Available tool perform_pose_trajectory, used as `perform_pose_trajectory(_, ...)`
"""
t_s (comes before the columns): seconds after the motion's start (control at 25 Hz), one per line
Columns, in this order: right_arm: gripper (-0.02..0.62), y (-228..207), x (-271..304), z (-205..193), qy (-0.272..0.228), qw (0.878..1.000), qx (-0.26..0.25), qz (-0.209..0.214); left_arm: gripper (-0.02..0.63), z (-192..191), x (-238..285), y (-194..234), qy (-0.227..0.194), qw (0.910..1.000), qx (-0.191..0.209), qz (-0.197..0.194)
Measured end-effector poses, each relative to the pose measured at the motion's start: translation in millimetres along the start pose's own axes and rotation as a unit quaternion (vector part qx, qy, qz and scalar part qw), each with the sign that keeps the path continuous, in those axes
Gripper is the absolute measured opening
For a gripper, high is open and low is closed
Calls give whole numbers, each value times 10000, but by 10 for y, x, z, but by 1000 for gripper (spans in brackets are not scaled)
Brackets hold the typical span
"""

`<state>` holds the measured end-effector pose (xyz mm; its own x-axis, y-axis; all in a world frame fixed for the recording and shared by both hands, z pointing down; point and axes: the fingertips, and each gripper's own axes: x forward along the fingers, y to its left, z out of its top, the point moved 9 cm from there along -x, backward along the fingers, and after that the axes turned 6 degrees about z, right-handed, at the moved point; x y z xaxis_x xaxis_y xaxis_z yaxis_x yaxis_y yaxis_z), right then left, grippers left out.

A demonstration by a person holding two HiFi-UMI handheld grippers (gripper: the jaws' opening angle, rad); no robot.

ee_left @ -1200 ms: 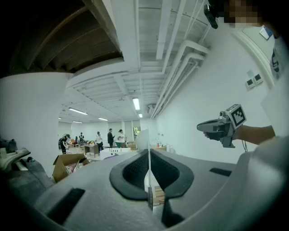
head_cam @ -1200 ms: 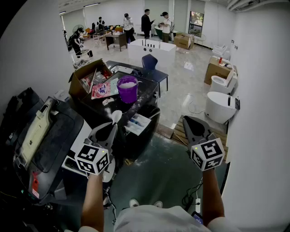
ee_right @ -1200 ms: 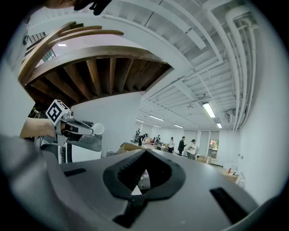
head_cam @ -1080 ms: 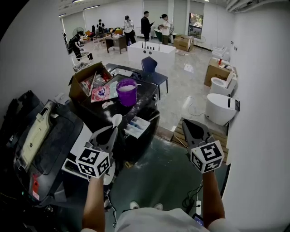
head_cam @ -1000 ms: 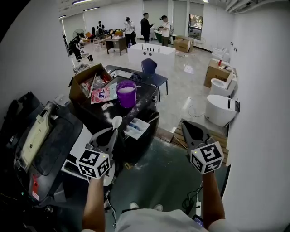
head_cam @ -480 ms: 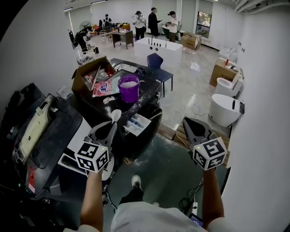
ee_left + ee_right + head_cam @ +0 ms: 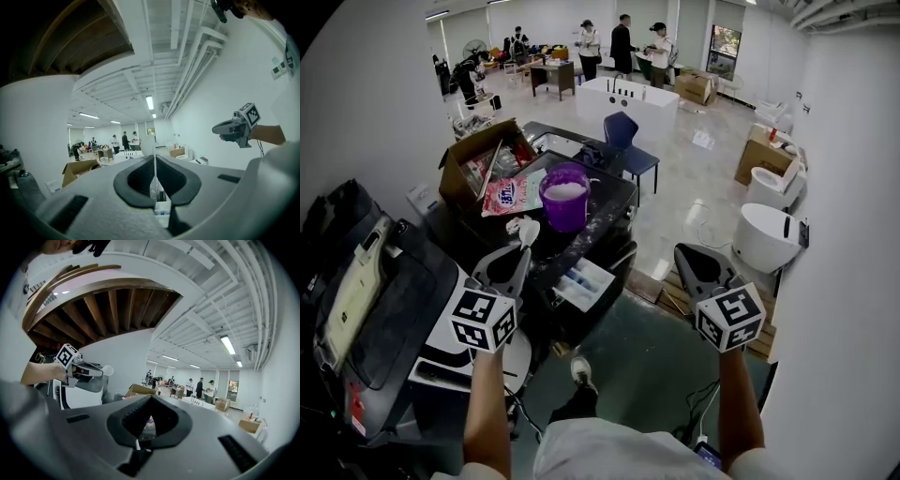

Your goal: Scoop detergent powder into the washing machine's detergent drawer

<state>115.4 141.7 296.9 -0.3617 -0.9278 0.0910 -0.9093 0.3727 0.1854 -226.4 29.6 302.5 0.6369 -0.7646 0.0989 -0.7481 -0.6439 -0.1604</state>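
The left gripper (image 7: 521, 251), at lower left of the head view, is clamped on the thin handle of a white scoop (image 7: 528, 231). In the left gripper view that handle runs straight up between the closed pads, with the pale bowl (image 7: 149, 145) standing above the tips. The right gripper (image 7: 684, 253), at lower right, has its jaws drawn together with nothing between them, and it hangs well apart from the left one. Each gripper carries a cube with black-and-white square markers (image 7: 483, 319), which bear no letters. A purple bucket (image 7: 565, 199) holding white detergent powder (image 7: 565, 189) stands on a dark tabletop (image 7: 609, 192) at centre frame, above and just right of the scoop bowl. Left of the bucket lies a red and pink bag (image 7: 506, 195) with blue lettering too small to read, beside an open cardboard box (image 7: 464, 164). Below the bucket, between the two grippers, a white drawer with blue insets (image 7: 586, 281) juts from the dark cabinet front.
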Motion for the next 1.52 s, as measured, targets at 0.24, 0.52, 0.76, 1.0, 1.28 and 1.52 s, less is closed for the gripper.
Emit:
perform_pose_trajectory(0.24,3,-436,821,51,25,10000,-21,5,15,-45,836,592,103,9999,-101,-81)
perform_pose_trajectory(0.52,4,-755,1731,87,184,9997,77,140,16,-58,1643,1198,290,9989,17,-362)
perform_pose_trajectory(0.76,5,-948,2277,41,235,9992,290,162,15,-131,2164,1475,587,9952,200,-752)
perform_pose_trajectory(1.0,5,-1056,2637,-98,296,9986,420,142,17,-232,2559,1658,981,9884,472,-1056)
perform_pose_trajectory(1.28,5,-1209,2931,-319,505,9970,502,289,16,-270,3062,1674,1575,9707,1018,-1499)
perform_pose_trajectory(1.52,5,-1439,3154,-471,534,9953,612,524,15,-408,3482,1485,2427,9312,1781,-2053)
